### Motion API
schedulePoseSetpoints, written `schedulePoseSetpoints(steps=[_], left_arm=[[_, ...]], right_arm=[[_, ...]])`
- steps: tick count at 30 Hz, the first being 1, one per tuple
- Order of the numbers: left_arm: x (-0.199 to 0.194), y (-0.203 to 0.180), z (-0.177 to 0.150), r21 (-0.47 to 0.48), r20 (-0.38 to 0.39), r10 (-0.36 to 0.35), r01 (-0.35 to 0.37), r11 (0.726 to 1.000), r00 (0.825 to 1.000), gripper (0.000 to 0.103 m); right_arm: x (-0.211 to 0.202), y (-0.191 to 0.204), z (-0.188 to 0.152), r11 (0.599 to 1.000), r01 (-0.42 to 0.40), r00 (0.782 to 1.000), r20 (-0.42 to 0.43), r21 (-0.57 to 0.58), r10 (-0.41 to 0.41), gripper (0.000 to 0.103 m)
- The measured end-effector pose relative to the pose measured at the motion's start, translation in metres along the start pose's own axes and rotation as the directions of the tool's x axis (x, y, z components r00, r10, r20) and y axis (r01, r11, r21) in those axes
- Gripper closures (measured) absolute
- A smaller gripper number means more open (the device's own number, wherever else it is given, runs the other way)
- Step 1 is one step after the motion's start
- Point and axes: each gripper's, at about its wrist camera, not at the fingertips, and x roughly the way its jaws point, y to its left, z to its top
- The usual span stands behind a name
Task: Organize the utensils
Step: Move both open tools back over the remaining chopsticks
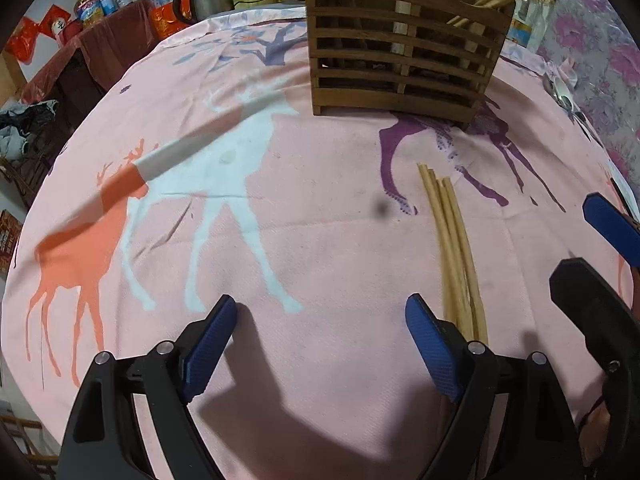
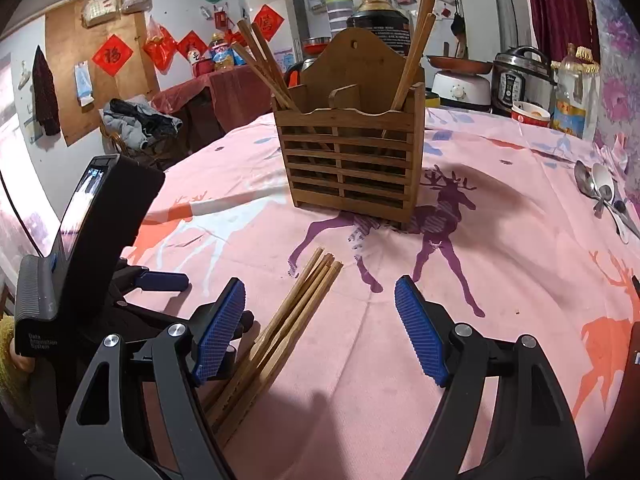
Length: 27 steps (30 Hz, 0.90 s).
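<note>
You held both grippers released: the left gripper (image 1: pixel 320 334) near the loose chopsticks (image 1: pixel 454 240), the right gripper (image 2: pixel 320 320) facing the far wooden holder (image 2: pixel 352 160).

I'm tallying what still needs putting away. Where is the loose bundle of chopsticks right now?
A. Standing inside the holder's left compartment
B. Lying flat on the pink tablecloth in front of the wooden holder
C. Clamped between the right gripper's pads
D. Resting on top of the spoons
B: the loose chopsticks lie flat on the tablecloth, short of the wooden holder, and both the right gripper and left gripper are open and empty.
</note>
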Motion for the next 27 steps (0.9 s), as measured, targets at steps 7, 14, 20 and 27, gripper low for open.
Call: schedulePoseSetpoints(steps=[7, 14, 20, 27], left_arm=[[0.0, 0.04, 0.003, -0.128, 0.009, 0.082, -0.08, 0.989, 0.997, 0.019], [-0.021, 0.011, -0.005, -0.048, 0.072, -0.096, 0.1, 0.994, 0.993, 0.019], [-0.024, -0.003, -0.02, 0.006, 0.086, -0.18, 0.18, 0.984, 0.98, 0.019], [-0.029, 0.007, -0.031, 0.026, 0.087, -0.276, 0.275, 0.961, 0.957, 0.019]], right_arm=[[0.003, -0.004, 0.0, 1.0, 0.029, 1.0, 0.001, 0.007, -0.029, 0.028], [0.011, -0.013, 0.001, 0.999, 0.037, 0.999, -0.013, 0.03, -0.037, 0.028], [0.009, -0.048, 0.004, 0.979, 0.096, 0.994, 0.026, 0.179, -0.102, 0.028], [0.007, -0.067, 0.005, 0.961, 0.062, 0.994, 0.068, 0.271, -0.083, 0.028]])
